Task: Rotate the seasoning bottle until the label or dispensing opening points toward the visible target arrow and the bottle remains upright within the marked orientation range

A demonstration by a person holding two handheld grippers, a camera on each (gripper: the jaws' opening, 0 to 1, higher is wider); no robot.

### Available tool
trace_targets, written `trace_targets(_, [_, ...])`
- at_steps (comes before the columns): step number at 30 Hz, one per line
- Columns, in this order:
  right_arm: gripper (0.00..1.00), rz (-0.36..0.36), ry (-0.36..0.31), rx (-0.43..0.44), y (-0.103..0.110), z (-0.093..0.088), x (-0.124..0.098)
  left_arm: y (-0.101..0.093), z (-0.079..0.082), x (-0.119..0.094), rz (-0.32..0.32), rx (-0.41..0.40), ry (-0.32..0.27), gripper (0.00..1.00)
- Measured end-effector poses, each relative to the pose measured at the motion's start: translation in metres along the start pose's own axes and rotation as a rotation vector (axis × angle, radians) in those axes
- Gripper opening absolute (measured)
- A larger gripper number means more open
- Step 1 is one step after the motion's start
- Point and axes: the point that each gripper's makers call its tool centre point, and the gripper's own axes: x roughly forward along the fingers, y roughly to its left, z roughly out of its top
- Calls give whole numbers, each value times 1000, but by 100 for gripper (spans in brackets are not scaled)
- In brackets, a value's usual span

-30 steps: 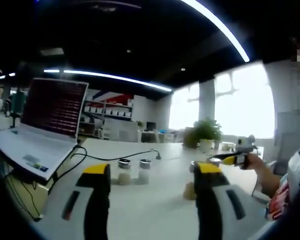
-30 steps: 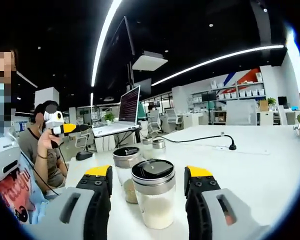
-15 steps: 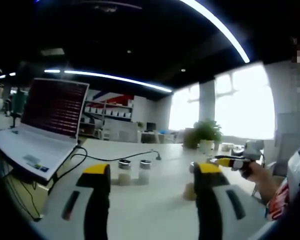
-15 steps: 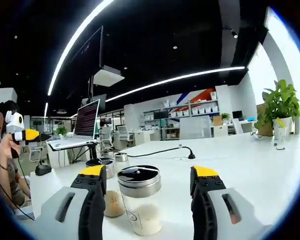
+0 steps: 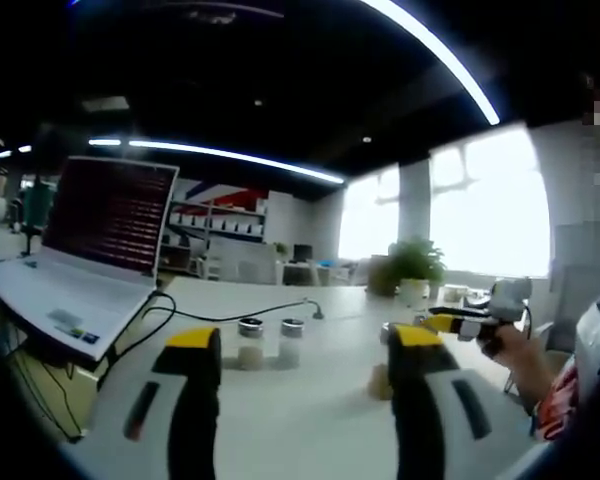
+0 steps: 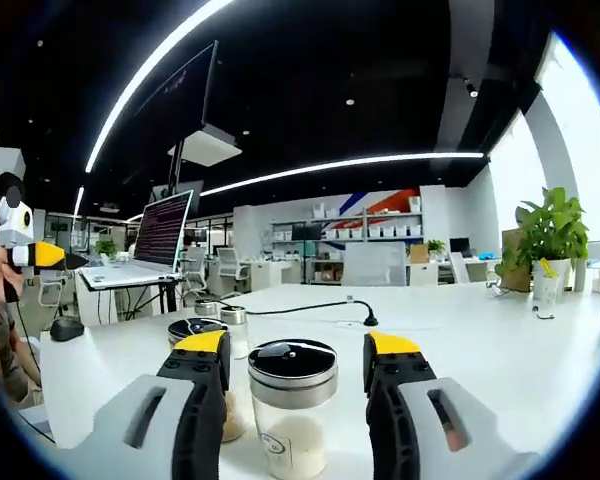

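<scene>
Bottle (image 6: 292, 405): upright on the table (image 6: 500, 350) between the right gripper (image 6: 295, 355) jaws — contact unclear
Label: small mark, unreadable
Left gripper (image 5: 305, 345): jaws apart, holding nothing
Laptop (image 5: 90, 250): screen text illegible

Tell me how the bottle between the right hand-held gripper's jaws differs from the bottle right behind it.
In the right gripper view, the front bottle stands between the open jaws of the right hand-held gripper; the rear bottle stands behind the left jaw, mostly hidden. The front bottle holds white grains, while the rear bottle's contents look tan. The front bottle shows a small printed mark; none is visible on the rear bottle. Both are upright, clear, with dark-topped metal lids.
</scene>
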Motion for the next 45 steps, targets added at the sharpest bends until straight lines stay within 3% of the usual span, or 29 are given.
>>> trace_targets(14, [46,-20,27,-7,-3,-11,5,-1,1,0,-1,-1,-4,72])
trace_targets(21, [39,14,40,16,3,-16,7,-2,1,0,-9,-6,-6,72])
trace_targets(30, [39,22,44,-9,3,-17,8,0,7,-3,-10,-40,-35,71])
trace_targets(34, [39,28,45,-9,3,-17,8,-2,6,-3,-5,-4,-21,69])
trace_targets(45, [38,82,46,-5,6,-17,7,-8,2,1,-35,-9,-11,70])
